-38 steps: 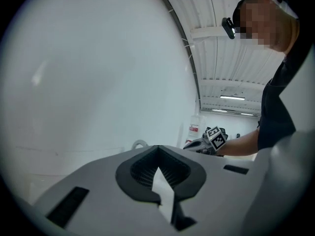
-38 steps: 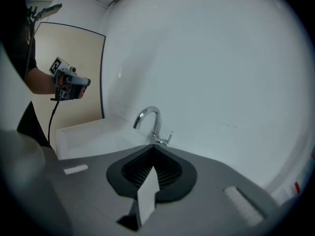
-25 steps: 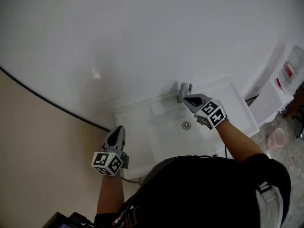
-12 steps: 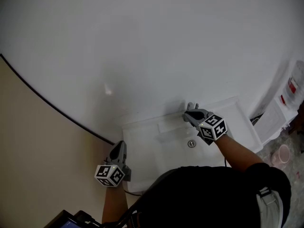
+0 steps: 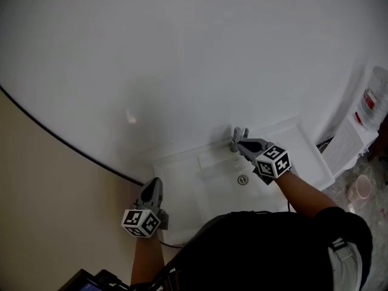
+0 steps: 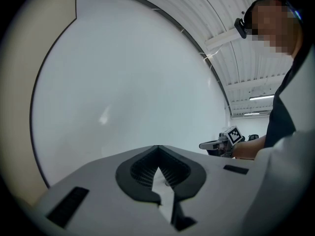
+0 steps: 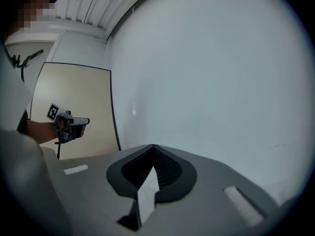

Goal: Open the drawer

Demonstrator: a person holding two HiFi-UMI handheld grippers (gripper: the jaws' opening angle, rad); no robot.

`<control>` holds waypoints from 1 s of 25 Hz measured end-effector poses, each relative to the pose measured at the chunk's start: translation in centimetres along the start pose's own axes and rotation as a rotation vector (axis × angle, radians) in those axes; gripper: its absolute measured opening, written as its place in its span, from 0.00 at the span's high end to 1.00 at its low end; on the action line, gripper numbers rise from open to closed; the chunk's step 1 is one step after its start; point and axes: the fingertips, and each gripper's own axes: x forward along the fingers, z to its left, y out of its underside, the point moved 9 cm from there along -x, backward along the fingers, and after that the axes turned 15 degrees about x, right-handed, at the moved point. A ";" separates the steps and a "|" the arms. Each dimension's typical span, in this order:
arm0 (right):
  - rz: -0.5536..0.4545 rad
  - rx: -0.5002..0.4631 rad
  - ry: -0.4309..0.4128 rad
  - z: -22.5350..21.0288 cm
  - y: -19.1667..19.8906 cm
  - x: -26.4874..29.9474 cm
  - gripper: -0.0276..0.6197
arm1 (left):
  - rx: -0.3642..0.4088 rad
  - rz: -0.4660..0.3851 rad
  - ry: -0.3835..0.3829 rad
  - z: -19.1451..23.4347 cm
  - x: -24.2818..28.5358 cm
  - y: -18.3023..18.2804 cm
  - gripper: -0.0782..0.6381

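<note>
No drawer shows in any view. My left gripper (image 5: 153,182) hangs shut and empty by the left front corner of a white sink (image 5: 182,168). In its own view the jaws (image 6: 157,149) meet at the tips in front of a bare white wall. My right gripper (image 5: 239,142) is shut too, its tips right beside the metal faucet (image 5: 237,135) at the back of the sink; I cannot tell if they touch. In its own view the jaws (image 7: 153,147) hold nothing and face the wall.
The basin has a drain (image 5: 242,179). A black line (image 5: 60,135) splits the white wall from a beige panel on the left. On the floor at the right stand a pink cup (image 5: 362,188) and a white container with a red label (image 5: 371,93).
The head view has shifted a little. Both grippers stay shut, the left by the sink's corner, the right by the faucet, each held slightly higher than before.
</note>
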 end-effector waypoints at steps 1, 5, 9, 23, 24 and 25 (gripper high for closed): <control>-0.003 -0.004 0.006 0.0 0.0 -0.2 0.96 | 0.001 0.000 0.001 0.0 0.1 -0.1 0.90; -0.008 -0.034 0.013 0.2 0.0 -0.6 0.96 | -0.002 0.001 0.008 -0.2 0.1 -0.1 0.90; 0.000 -0.041 0.006 0.3 0.1 -0.8 0.96 | -0.003 0.002 0.018 -0.4 0.3 0.1 0.90; 0.007 -0.051 0.002 0.4 -0.2 -0.8 0.96 | 0.006 0.004 0.030 -0.6 0.6 -0.1 0.90; 0.008 -0.051 0.002 0.3 -0.2 -0.8 0.96 | 0.005 0.004 0.030 -0.6 0.6 -0.1 0.90; 0.008 -0.051 0.003 0.3 -0.2 -0.8 0.96 | 0.005 0.004 0.030 -0.6 0.6 0.0 0.90</control>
